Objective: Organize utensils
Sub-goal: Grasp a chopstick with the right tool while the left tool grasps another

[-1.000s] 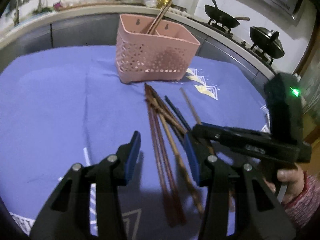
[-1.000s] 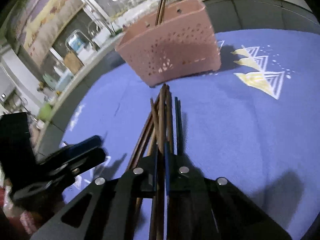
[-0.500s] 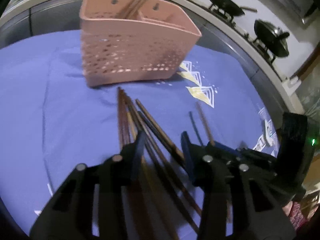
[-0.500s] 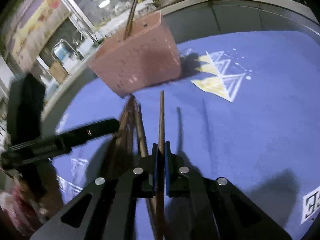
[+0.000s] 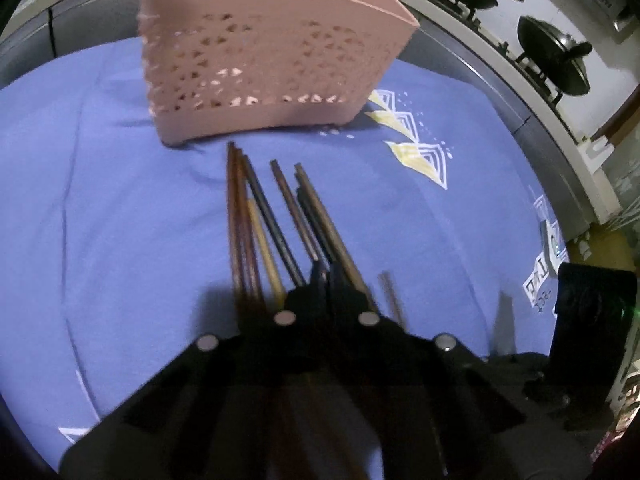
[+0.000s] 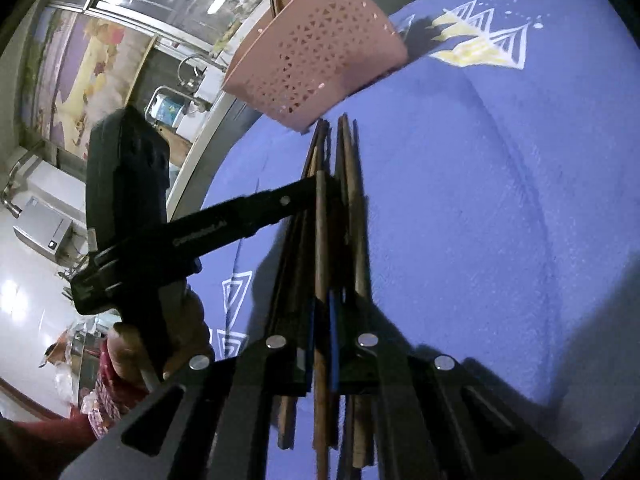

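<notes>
Wooden chopsticks (image 5: 276, 220) lie fanned on my blue-clothed worktop (image 5: 100, 220), their tips just short of the pink perforated holder (image 5: 264, 60), which stands upright with a few sticks already in it. My left tongs (image 5: 327, 276) are clenched over the bundle; I cannot tell whether a stick is pinched. My right tongs (image 6: 322, 344) grasp one brown chopstick (image 6: 321, 240) lengthwise, pointing toward the holder. A hand (image 6: 160, 344) grips the left tool's handle.

Dark and brown chopsticks (image 5: 256, 220) lay fanned flat just before the upright pink perforated basket (image 5: 260, 60), tips toward it
</notes>
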The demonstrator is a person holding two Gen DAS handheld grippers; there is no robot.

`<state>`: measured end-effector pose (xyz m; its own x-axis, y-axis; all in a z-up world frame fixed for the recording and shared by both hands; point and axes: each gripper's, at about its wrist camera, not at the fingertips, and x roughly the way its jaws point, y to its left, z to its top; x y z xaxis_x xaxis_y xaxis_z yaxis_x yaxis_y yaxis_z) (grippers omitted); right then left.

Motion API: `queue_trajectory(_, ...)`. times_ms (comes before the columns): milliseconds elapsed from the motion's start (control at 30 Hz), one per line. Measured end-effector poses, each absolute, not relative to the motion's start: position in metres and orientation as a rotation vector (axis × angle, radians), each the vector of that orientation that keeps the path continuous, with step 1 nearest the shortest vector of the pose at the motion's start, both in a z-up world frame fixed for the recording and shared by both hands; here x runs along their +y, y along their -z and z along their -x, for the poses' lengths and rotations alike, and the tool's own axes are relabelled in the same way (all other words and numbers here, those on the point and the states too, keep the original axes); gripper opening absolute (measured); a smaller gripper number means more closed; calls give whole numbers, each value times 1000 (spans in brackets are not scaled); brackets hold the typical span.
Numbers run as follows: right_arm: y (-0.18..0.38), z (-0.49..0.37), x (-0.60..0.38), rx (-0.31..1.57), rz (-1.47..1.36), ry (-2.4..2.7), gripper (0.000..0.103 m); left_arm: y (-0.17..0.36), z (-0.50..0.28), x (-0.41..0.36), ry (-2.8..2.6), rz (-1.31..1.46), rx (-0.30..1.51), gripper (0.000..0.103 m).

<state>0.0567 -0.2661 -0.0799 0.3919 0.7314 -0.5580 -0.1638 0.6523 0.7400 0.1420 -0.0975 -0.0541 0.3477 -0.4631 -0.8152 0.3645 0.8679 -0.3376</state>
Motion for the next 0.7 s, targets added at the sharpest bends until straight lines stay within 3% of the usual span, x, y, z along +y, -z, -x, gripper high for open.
queue_trajectory(400,70,-57,-291,943,-656,-545,7,40,-122,-40,459,140,1047,0)
queue_trajectory(700,67,-62,-289,949,-662,-545,7,48,-99,-52,453,-40,1041,0)
